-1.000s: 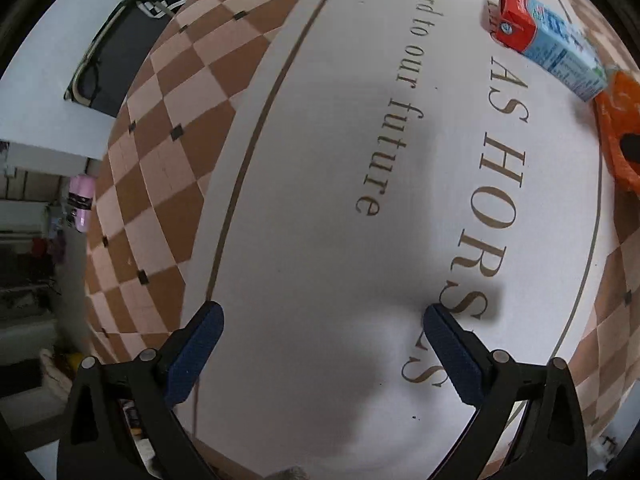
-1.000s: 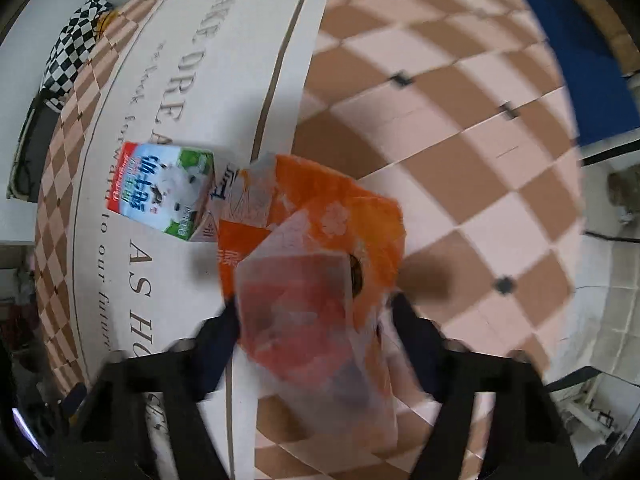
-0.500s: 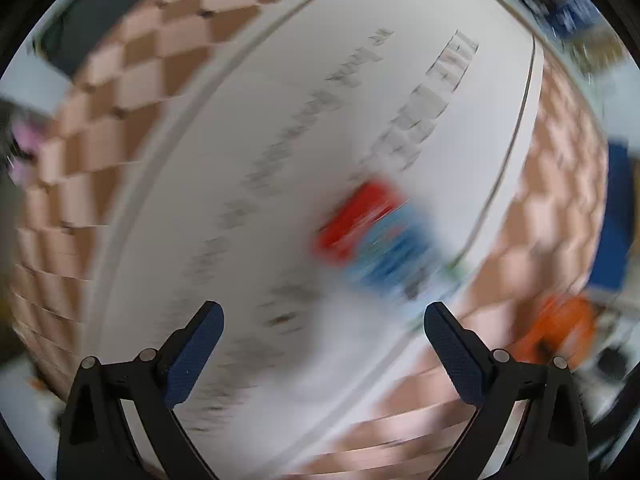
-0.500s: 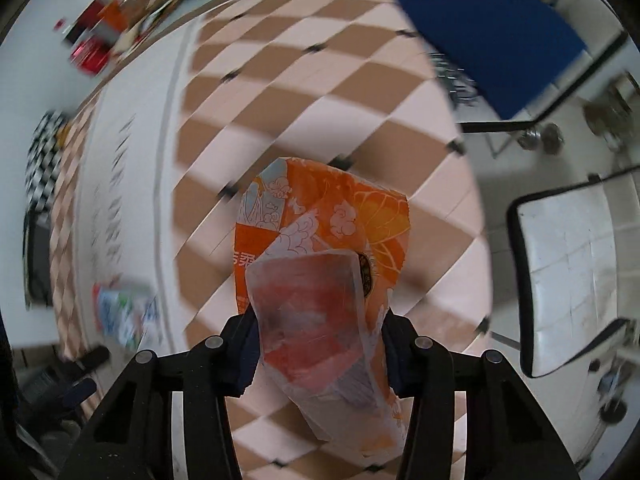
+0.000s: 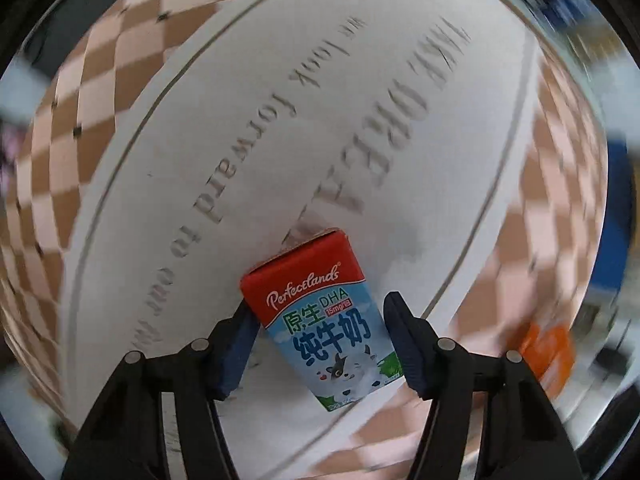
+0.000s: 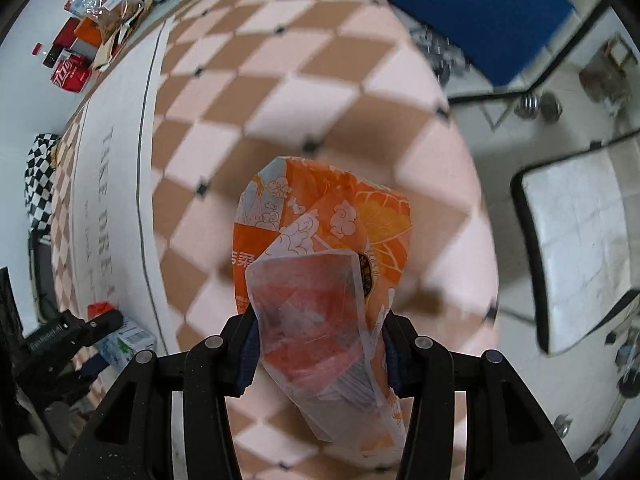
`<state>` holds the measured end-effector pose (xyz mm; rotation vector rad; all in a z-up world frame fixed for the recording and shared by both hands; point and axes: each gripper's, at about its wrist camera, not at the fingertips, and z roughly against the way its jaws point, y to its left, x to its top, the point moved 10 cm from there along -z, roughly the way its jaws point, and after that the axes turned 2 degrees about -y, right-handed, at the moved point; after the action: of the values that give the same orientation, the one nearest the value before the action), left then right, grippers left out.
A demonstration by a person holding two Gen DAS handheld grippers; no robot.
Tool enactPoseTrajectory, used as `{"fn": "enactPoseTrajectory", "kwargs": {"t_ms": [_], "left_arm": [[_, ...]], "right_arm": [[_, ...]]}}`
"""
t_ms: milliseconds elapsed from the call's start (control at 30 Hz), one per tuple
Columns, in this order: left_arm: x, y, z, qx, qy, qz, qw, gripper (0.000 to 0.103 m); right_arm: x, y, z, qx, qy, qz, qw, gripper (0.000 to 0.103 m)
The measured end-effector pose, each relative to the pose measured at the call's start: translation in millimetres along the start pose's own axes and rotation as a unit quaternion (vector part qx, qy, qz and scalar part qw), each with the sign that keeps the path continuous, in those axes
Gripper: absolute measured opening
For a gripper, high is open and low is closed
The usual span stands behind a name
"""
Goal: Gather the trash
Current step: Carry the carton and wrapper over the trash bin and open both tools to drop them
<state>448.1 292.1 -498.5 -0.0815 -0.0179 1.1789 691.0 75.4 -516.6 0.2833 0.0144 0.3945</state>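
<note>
A red and blue milk carton (image 5: 324, 316) lies on the white middle of the tablecloth (image 5: 248, 128). My left gripper (image 5: 320, 340) straddles it; the left pad touches its side, and a small gap shows at the right pad. My right gripper (image 6: 316, 340) is shut on a crumpled orange wrapper (image 6: 324, 248) and holds it above the checkered cloth. The carton (image 6: 124, 340) and the left gripper also show at the lower left of the right wrist view. The orange wrapper (image 5: 548, 348) shows blurred at the right of the left wrist view.
The checkered tablecloth (image 6: 280, 80) covers the table. Snack bags and red cans (image 6: 88, 36) stand at the far end. A checkered bag (image 6: 40, 172) lies at the left edge. A blue chair (image 6: 480, 12) and a white-seated chair (image 6: 580, 248) stand beside the table.
My left gripper has swung over to the milk carton and narrowed around it. My right gripper has lifted the orange wrapper away from the carton, toward the table's right edge.
</note>
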Motion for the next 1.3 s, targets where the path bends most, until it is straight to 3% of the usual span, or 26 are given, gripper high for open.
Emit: {"fn": "enactPoseTrajectory", "kwargs": {"t_ms": [67,167,200,267,400,500,533,767,933,1067,1167,1300], "left_arm": [[-20,5,5,0.026,-0.006,-0.081,0.9964,0.06],[-54,20,10,0.069,-0.014,-0.197,0.9778,0.06],[-63,25,11,0.069,-0.013,-0.21,0.9751,0.06],[-75,37,9,0.06,-0.005,-0.21,0.9759,0.06],[-92,46,-13,0.04,0.028,-0.151,0.9874,0.06],[-89,48,-8,0.043,-0.005,-0.137,0.9896,0.053],[-86,43,-9,0.042,-0.01,-0.138,0.9894,0.046],[-114,35,24,0.062,-0.067,-0.198,0.9759,0.045],[-132,49,67,0.066,-0.113,-0.23,0.9645,0.045],[-134,22,94,0.054,-0.135,-0.243,0.959,0.045],[-149,36,111,0.035,-0.149,-0.245,0.9572,0.045],[-173,71,133,0.019,-0.178,-0.263,0.9481,0.045]], "right_arm": [[-29,-3,2,0.006,0.011,0.007,1.0,0.052],[-68,-6,6,0.011,0.022,0.019,1.0,0.052],[-83,-7,6,0.013,0.028,0.023,0.999,0.052],[-100,-8,5,0.014,0.034,0.022,0.999,0.052],[-115,-9,1,0.007,0.027,0.016,0.999,0.058],[-118,-7,1,-0.009,0.019,0.031,0.999,0.059],[-118,-7,1,-0.013,0.015,0.033,0.999,0.058],[-129,-10,11,-0.004,-0.011,0.014,1.0,0.048],[-152,1,37,0.006,-0.037,0.021,0.999,0.046],[-192,17,66,0.015,-0.064,0.03,0.997,0.046],[-227,29,85,0.023,-0.081,0.031,0.996,0.046],[-290,50,107,0.031,-0.109,0.03,0.993,0.046]]}}
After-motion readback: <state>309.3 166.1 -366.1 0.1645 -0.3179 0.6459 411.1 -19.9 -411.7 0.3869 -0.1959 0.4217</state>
